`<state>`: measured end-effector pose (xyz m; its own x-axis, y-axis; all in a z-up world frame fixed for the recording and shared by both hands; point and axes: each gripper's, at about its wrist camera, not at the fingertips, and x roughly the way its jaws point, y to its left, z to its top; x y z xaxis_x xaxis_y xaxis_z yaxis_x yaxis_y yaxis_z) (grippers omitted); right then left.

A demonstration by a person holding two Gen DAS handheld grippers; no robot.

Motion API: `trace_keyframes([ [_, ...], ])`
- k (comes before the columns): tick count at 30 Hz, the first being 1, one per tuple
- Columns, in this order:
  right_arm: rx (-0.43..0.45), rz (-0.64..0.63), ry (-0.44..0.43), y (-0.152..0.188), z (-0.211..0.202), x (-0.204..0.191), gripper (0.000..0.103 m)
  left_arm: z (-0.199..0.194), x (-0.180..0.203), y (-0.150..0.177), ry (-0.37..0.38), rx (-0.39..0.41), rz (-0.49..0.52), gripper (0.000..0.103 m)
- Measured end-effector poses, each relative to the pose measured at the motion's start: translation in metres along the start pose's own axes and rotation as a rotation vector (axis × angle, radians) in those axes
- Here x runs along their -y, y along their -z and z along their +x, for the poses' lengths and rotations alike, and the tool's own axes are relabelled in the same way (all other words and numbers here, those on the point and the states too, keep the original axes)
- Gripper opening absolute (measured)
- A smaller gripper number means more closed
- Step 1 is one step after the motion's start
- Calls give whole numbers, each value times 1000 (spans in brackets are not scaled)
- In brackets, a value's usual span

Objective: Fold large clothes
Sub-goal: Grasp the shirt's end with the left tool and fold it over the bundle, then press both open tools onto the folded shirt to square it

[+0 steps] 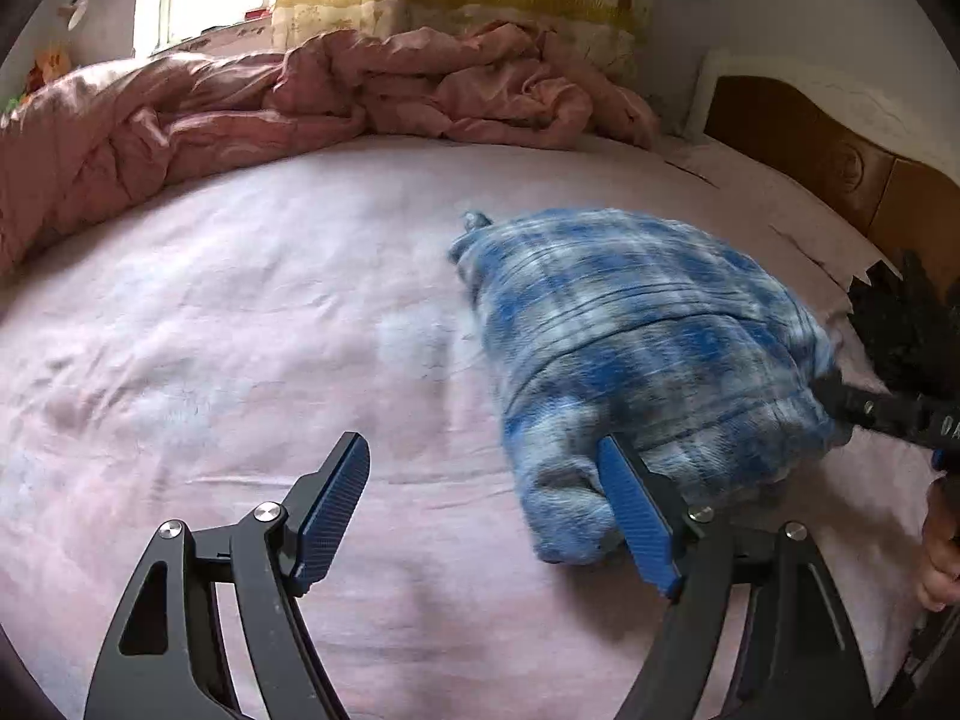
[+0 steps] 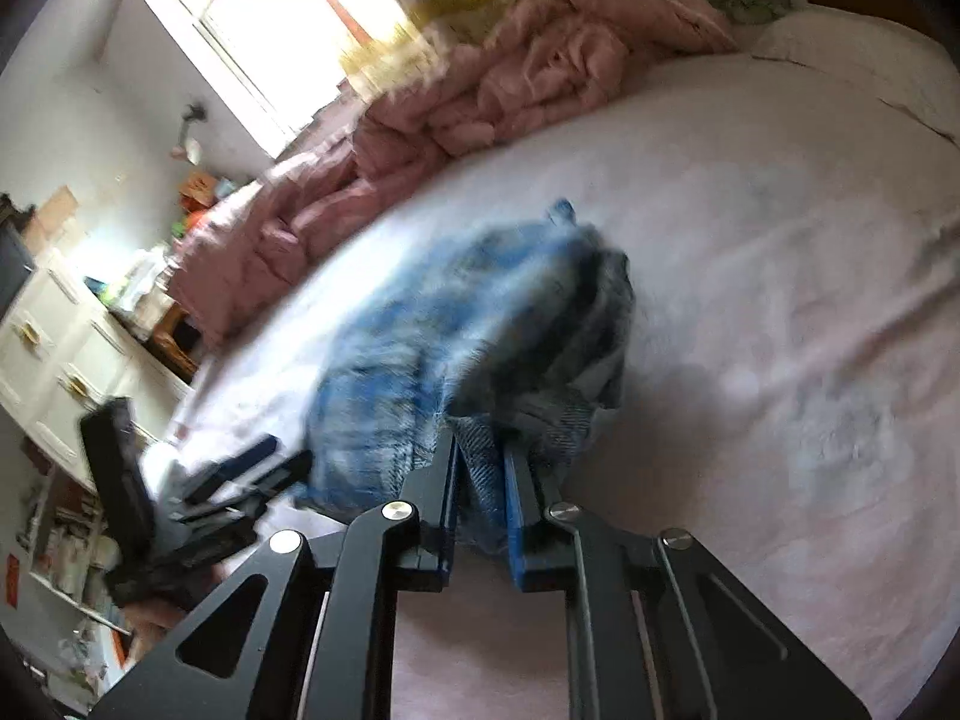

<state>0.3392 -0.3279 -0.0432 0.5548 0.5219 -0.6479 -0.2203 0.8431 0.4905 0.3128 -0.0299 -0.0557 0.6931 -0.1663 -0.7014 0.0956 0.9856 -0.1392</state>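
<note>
I have one garment in play: a blue plaid flannel shirt (image 1: 648, 348), already bundled into a thick fold on the pink bedsheet (image 1: 240, 330). From my left gripper (image 1: 486, 510) it lies ahead and to the right, its long axis running away from me and a little leftward toward the crumpled pink duvet (image 1: 360, 90) at the far edge. My left gripper's jaws stand wide apart and hold nothing; only the right-hand finger rests against the bundle's near end. My right gripper (image 2: 480, 480) is clamped on a fold of the shirt's near edge, cloth pinched between the two blue pads. The right wrist view is smeared with motion, so I can't be sure how many layers that pinch takes in. Both grippers sit at the same near end of the bundle, the right one actually on it. Count: one shirt, one duvet, two grippers, a wooden headboard (image 1: 840, 168) off to the right.
</note>
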Motion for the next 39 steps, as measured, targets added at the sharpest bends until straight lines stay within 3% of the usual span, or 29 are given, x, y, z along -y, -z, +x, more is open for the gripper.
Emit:
trace_keyframes([
  [5,-23,-35,33,11,18,-3,14,4,-3,4,-11,-12,-11,79],
  [10,17,-121,127,15,12,-14,16,-9,1,6,-12,55,6,78],
  [12,70,-180,222,19,5,-24,30,-20,-1,8,6,98,1,77],
  [15,119,-225,294,23,-8,-33,33,-35,-1,9,17,142,-4,77],
  [17,136,-232,298,22,-17,-37,37,-47,1,5,17,185,-17,82],
  [18,146,-239,304,22,-19,-39,50,-52,2,3,23,204,-22,85],
  [20,171,-259,326,22,-24,-44,64,-61,5,-1,40,226,-25,92],
  [23,194,-285,349,22,-29,-50,64,-66,7,-5,72,233,-35,103],
  [25,194,-282,351,22,-30,-51,65,-68,6,-5,86,234,-53,103],
  [28,221,-303,390,26,-35,-53,76,-66,6,-7,88,213,-51,103],
  [39,234,-299,397,24,-45,-55,86,-67,10,-13,99,222,-54,103],
])
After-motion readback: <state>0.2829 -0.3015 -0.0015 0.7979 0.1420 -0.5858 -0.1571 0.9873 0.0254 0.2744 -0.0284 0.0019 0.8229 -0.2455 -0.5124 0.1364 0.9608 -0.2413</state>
